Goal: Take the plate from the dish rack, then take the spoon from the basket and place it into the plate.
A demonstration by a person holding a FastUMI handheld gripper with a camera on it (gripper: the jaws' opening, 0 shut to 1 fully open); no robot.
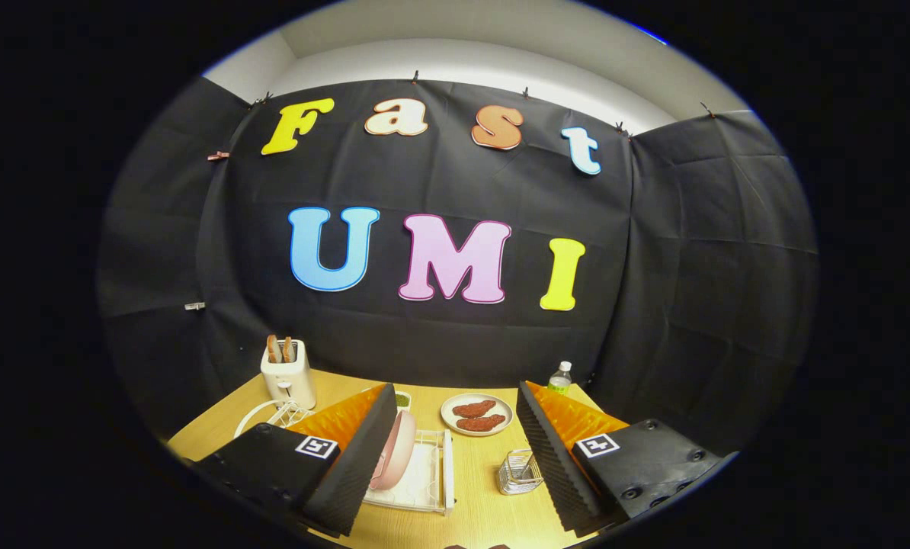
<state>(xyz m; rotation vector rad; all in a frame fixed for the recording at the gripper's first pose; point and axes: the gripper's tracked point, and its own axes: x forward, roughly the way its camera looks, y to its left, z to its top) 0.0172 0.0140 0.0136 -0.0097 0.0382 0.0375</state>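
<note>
Pink plate (394, 450) upright in dish rack (432, 476), gripper (451, 435) fingers spread wide, w/ nothing held.

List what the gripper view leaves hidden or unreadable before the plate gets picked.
- Pink plate: standing on edge in the dish rack; its lower left part is hidden behind the left finger of the open claw.
- Spoon: too small to make out inside the wire basket, whose right side the right finger covers.
- Toaster: its base is partly hidden by a white wire piece beside it.
- Small green-filled dish: mostly hidden by the left finger.
</note>
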